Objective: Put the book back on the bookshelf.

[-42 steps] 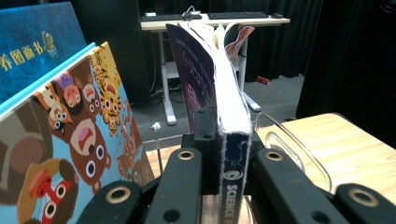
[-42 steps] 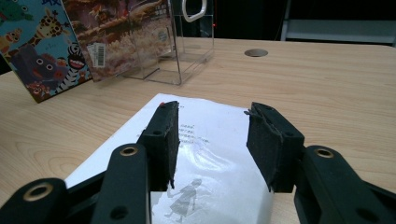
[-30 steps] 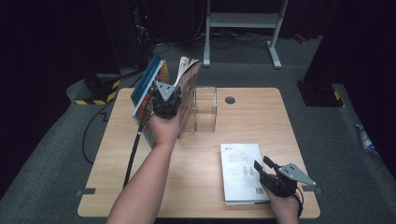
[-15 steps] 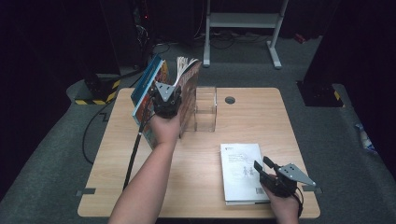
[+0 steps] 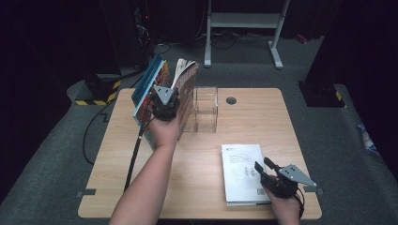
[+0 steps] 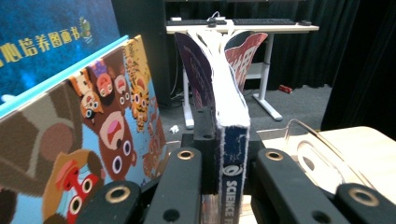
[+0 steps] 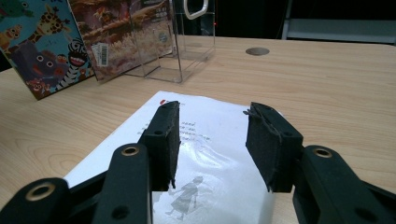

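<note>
Nearest the person, the right claw [image 5: 264,168] hovers over the near-right corner of the white book [image 5: 244,173], which lies flat on the table [image 5: 197,197]; its jaws stand spread w/ nothing between the pads, as the right gripper view shows, so that book isn't gripped yet and is still to be filed. Mid-table, the left claw [image 5: 165,104] is pinching the spine of the science book [image 6: 232,140], holding it upright, pages fanning at the top, right beside the clear acrylic holder [image 5: 202,108]. Can't tell whether the book's foot sits inside the holder's first slot or just against its left wall; the right-hand compartment looks empty, see-through to the tabletop. To the left of the held book, two picture books lean upright: the cartoon-animal book [image 6: 93,140] and, behind it, the blue book [image 5: 146,82], both seemingly outside the holder. Judging by this, the job is approx. partway: one book being seated, white one left, holder mostly unfilled. Farther off, a white stand [image 5: 244,23] on the floor.
</note>
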A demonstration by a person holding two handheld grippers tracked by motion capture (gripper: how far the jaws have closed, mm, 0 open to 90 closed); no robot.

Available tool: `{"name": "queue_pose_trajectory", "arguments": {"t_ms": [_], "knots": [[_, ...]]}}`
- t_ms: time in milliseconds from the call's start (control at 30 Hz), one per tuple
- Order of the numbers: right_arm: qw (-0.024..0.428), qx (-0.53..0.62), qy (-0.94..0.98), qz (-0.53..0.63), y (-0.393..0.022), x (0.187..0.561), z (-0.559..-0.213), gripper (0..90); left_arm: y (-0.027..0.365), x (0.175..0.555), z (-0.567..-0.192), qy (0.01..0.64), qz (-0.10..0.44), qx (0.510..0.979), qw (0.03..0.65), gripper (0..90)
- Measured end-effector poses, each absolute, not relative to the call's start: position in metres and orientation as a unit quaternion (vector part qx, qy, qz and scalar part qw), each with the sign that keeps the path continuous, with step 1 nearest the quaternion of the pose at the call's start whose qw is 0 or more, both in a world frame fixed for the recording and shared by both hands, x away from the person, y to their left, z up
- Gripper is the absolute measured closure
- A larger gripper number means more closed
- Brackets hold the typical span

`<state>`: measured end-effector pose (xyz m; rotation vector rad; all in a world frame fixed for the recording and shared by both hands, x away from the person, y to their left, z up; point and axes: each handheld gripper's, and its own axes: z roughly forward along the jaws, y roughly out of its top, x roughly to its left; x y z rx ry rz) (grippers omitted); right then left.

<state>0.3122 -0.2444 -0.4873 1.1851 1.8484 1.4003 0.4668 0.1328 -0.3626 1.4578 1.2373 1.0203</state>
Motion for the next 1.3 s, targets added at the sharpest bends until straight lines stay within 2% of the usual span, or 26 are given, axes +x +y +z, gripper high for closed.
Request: {"name": "queue_pose_trajectory", "arguments": {"t_ms": [433,500,667,933,1300], "knots": [[0.264,0.437,0.685,0.520,-0.243,0.312,-0.487,53.8,0.136,0.463,-0.365,0.512,0.419,0.592,0.460,80.6],[0.264,0.437,0.685,0.521,-0.242,0.312,-0.487,53.8,0.136,0.462,-0.366,0.512,0.415,0.594,0.461,74.1],[0.262,0.436,0.687,0.519,-0.241,0.312,-0.487,53.8,0.135,0.460,-0.370,0.513,0.411,0.599,0.458,71.6],[0.261,0.433,0.689,0.518,-0.239,0.312,-0.488,53.8,0.136,0.453,-0.379,0.514,0.401,0.606,0.456,60.4],[0.261,0.433,0.690,0.518,-0.239,0.312,-0.488,53.6,0.139,0.439,-0.389,0.512,0.396,0.614,0.452,56.2]]}}
